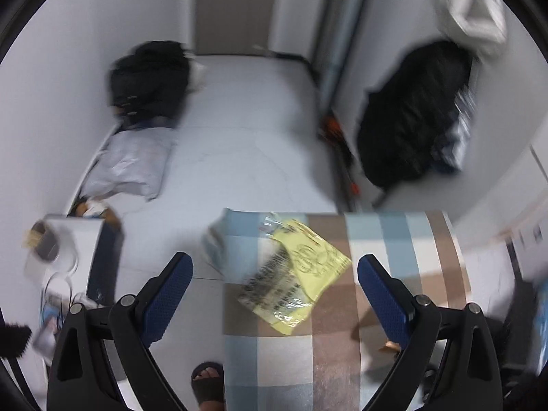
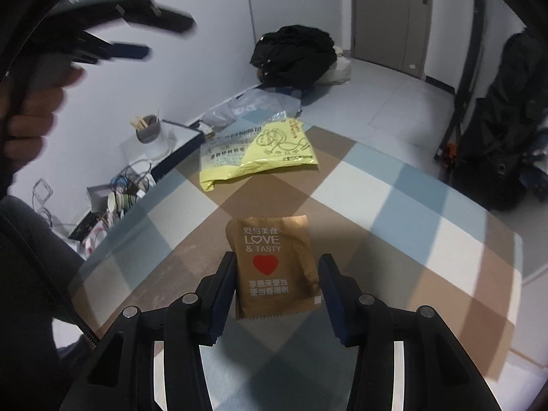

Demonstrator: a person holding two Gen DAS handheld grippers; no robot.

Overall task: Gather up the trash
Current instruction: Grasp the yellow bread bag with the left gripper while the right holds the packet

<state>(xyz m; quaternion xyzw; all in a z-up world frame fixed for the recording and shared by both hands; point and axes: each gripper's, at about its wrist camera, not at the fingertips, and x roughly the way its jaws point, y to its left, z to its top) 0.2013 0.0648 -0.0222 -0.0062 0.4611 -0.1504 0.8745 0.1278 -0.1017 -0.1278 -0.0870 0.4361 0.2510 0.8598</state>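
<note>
Left wrist view: the left gripper (image 1: 274, 274) is hovering wide apart over the yellow bag (image 1: 301, 274) lying at centre on the checked table (image 1: 394, 239).

Right wrist view: the right gripper (image 2: 277, 274) is pinching the brown packet (image 2: 274, 267); the yellow bag (image 2: 260, 150) is lying at twelve o'clock beyond it.

On the desk (image 2: 394, 205) the snack packet (image 2: 274, 263) lies nearest, between the right gripper (image 2: 277, 294) jaws. Farther back sits the printed bag (image 2: 267, 150), seemingly near the far edge. Left, on the floor, a box (image 2: 178, 144) carries a cup (image 2: 149, 130).
</note>
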